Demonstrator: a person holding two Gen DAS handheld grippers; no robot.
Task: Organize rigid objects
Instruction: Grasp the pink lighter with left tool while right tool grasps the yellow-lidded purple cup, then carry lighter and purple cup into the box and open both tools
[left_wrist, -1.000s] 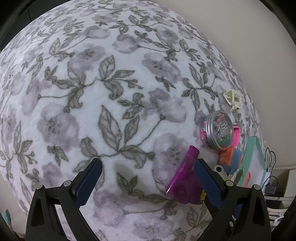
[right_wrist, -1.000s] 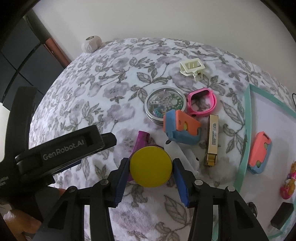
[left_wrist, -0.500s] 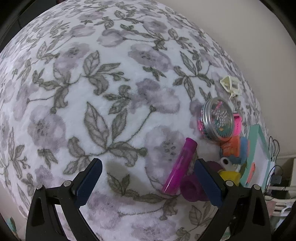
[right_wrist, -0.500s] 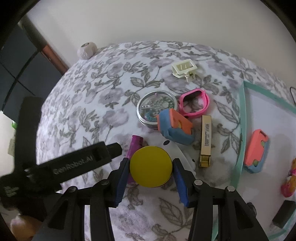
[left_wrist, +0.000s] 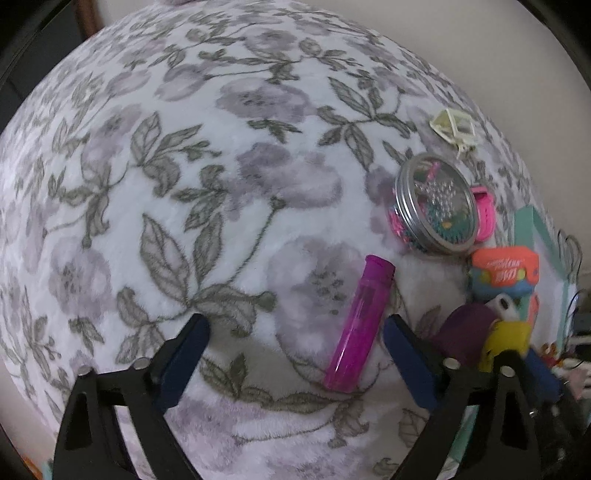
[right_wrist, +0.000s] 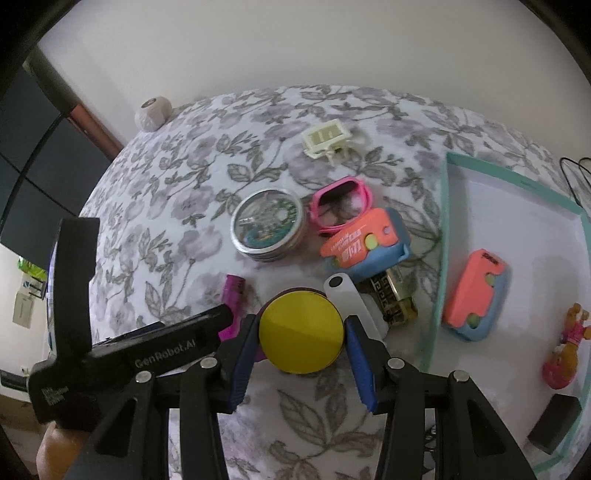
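Yellow-lidded jar (right_wrist: 301, 330) clamped in right tongs (right_wrist: 301, 332), held just above the floral bedspread (right_wrist: 184, 192) beside the clutter. Magenta tube (left_wrist: 360, 325) lies on the bedspread between the left tongs (left_wrist: 295, 354), jaws apart, just been narrowing, not touching it. Step: picking for the teal tray (right_wrist: 445, 206). Next: close on tube, carry the jar to the tray.

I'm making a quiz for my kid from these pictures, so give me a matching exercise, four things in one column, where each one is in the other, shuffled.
Things:
1. yellow-lidded jar
2. magenta tube
3. round tin
4. black block

Places:
A. inside the teal-rimmed tray
B. between the open left gripper's fingers, untouched
C. clamped in the right gripper
D. on the floral cloth, beside the pink frame

Pairs: 1-C, 2-B, 3-D, 4-A
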